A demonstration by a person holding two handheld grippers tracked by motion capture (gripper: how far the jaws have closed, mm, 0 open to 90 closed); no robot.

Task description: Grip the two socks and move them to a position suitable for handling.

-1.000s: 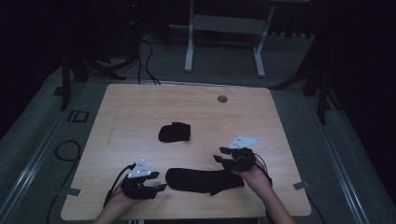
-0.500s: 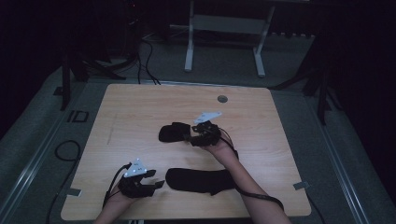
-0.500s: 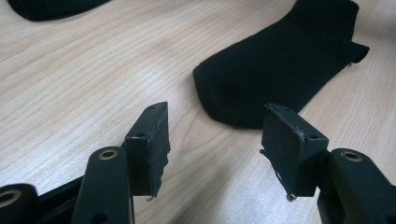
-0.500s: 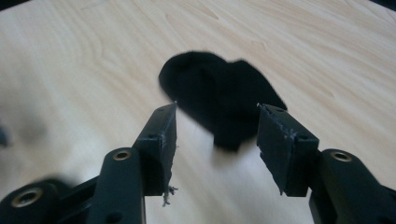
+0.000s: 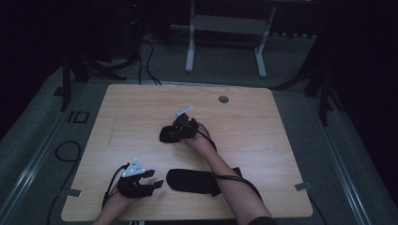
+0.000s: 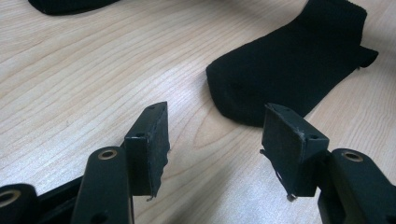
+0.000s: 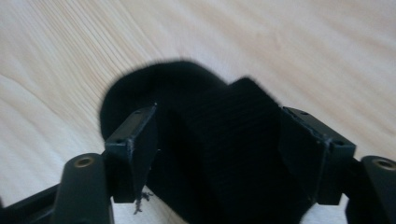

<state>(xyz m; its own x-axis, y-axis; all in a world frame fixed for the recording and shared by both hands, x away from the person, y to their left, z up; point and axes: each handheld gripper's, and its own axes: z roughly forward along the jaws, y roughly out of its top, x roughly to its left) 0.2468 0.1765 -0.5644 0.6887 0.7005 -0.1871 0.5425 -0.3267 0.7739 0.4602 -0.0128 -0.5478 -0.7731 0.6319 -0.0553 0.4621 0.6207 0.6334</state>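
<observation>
Socks are what lies on the pale wooden worktop (image 5: 263, 140): two black ones. The worktop is the largest thing here, a rounded-corner slab with a small round grommet hole (image 5: 223, 99) near its far edge, standing on a grey floor (image 5: 291, 61) where a white frame (image 5: 225, 28) and some dark cables (image 5: 145, 51) sit beyond it.

Next in size is the flat black sock (image 5: 192, 181), stretched out lengthwise near the person's edge of the worktop, partly covered by the right forearm (image 5: 230, 180) that crosses over it. In the left gripper view its rounded toe end (image 6: 280, 74) lies just ahead of the jaws, apart from them.

The bunched black sock (image 5: 168, 134) sits near the middle of the worktop, well apart from the flat one. The right hand-held gripper (image 5: 180, 130) is on it; in the right gripper view the jaws stand wide on either side of the ribbed fabric (image 7: 219, 149), the sock between them, with the picture somewhat blurred.

The left hand-held gripper (image 5: 149, 180) rests low at the near left of the worktop, just beside the flat sock's end. Its jaws stand wide apart with bare wood between them, holding nothing.
</observation>
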